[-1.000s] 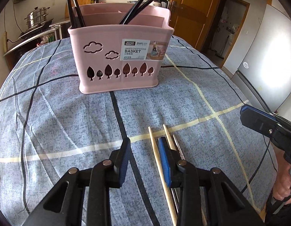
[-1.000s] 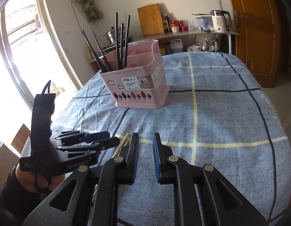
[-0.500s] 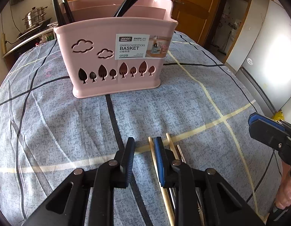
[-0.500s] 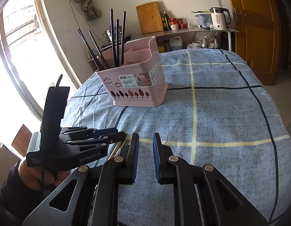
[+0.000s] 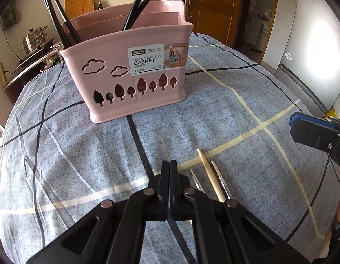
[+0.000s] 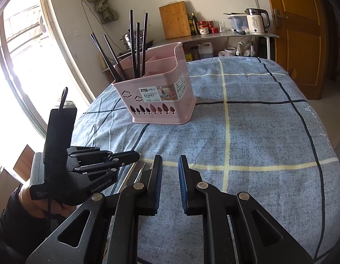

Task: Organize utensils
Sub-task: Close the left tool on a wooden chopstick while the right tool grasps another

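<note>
On the blue checked cloth surface [image 5: 214, 118], the left gripper [image 5: 169, 171] fingers are pressed together, possibly pinching a wooden chopstick; it could slip before reaching the pink plastic basket [image 5: 130, 74]. The right gripper [image 6: 170, 171] fingers stand apart, empty.

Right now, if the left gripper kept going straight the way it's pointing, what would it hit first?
Probably the pink chopstick basket. The left gripper points across bare tablecloth toward the basket's front wall, slightly right of its middle. If it angles downward, it could meet the cloth first; depth is unclear.
</note>
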`<act>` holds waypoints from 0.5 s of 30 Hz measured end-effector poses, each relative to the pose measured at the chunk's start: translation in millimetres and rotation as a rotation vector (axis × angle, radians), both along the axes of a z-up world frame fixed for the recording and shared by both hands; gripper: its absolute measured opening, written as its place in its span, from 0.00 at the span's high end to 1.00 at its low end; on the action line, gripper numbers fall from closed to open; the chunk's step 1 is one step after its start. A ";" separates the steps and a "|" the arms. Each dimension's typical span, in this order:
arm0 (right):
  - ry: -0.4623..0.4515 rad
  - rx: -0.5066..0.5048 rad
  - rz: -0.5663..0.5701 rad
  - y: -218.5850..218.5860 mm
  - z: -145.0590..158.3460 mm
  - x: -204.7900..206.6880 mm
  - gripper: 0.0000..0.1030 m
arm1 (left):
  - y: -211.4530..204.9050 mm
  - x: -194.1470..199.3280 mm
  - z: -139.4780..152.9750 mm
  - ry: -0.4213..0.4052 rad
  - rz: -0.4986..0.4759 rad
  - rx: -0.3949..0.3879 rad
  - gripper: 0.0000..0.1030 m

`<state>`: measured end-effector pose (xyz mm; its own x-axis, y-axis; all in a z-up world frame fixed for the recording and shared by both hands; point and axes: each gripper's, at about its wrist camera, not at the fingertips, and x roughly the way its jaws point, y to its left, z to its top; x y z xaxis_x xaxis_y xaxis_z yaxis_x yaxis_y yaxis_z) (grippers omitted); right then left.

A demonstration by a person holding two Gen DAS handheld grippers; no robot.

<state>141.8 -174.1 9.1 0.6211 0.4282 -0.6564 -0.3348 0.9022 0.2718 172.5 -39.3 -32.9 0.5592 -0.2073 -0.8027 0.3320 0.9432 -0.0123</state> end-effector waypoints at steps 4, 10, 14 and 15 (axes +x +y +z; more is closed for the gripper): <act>0.003 0.001 0.004 2.0 -0.7 -0.1 0.85 | 18.3 2.2 -2.1 0.014 0.028 0.014 1.00; 0.023 0.004 0.024 12.0 -6.2 5.3 0.85 | 44.1 -5.4 10.9 0.010 0.066 -0.079 0.99; 0.039 0.002 0.019 15.4 -10.9 9.2 0.85 | 37.8 -5.1 11.9 0.033 0.044 -0.117 0.84; 0.041 0.002 0.018 15.3 -11.2 9.1 0.85 | 32.3 -4.5 9.1 0.037 0.038 -0.107 0.82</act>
